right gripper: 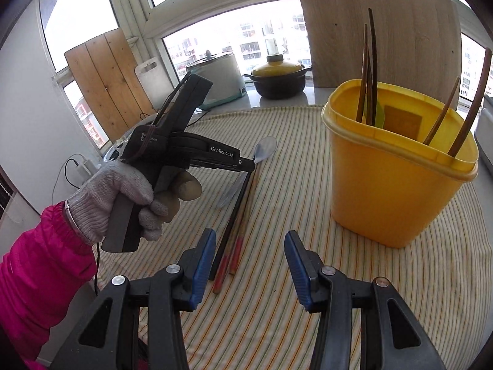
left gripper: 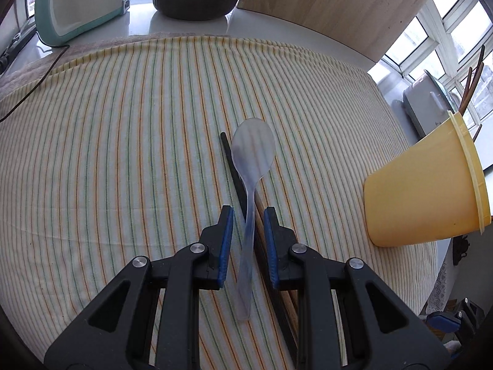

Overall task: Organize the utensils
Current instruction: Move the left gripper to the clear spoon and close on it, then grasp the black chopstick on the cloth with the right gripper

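Note:
A translucent plastic spoon lies on the striped cloth, partly across a black chopstick and wooden chopsticks. My left gripper points down over the spoon's handle. Its blue pads stand a little apart on either side of the handle without touching it. In the right wrist view the left gripper is held by a gloved hand. My right gripper hangs open above the cloth with nothing gripped. The red-tipped chopsticks lie just inside its left finger. The yellow container stands to the right.
The yellow container holds several wooden chopsticks. A black pot with a yellow lid, a teal and white appliance with its cable and a wooden board stand at the back. A pink sleeve is at the left.

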`<state>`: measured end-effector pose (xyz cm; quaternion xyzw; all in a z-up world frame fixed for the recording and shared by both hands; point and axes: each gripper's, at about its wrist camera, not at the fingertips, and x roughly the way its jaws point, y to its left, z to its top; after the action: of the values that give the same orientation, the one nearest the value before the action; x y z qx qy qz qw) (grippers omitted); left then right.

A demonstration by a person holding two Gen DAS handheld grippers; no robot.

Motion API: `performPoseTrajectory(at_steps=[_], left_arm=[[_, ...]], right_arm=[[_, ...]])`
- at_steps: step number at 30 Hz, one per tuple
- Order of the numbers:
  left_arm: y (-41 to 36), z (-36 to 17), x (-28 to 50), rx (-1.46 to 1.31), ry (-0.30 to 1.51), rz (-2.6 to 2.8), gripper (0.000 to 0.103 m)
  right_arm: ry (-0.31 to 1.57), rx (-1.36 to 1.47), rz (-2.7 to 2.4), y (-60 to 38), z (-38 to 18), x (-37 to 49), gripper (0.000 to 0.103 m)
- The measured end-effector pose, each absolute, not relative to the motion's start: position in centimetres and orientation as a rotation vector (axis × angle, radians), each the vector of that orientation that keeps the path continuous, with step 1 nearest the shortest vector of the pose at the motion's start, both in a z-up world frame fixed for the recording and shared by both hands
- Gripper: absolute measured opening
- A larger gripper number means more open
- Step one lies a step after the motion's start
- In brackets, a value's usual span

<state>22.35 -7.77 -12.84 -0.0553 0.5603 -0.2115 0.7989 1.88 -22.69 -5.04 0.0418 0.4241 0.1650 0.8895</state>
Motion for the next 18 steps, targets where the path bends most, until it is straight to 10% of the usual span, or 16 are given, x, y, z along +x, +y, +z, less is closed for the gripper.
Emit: performPoseTrajectory(at_steps=[18], left_arm=[[-4.0,-13.5,21.4,-0.154,1.185,-0.379,0.005]], right_arm=[[0.988,0.114,0.383,-21.1,-7.4,4.5,0.048]])
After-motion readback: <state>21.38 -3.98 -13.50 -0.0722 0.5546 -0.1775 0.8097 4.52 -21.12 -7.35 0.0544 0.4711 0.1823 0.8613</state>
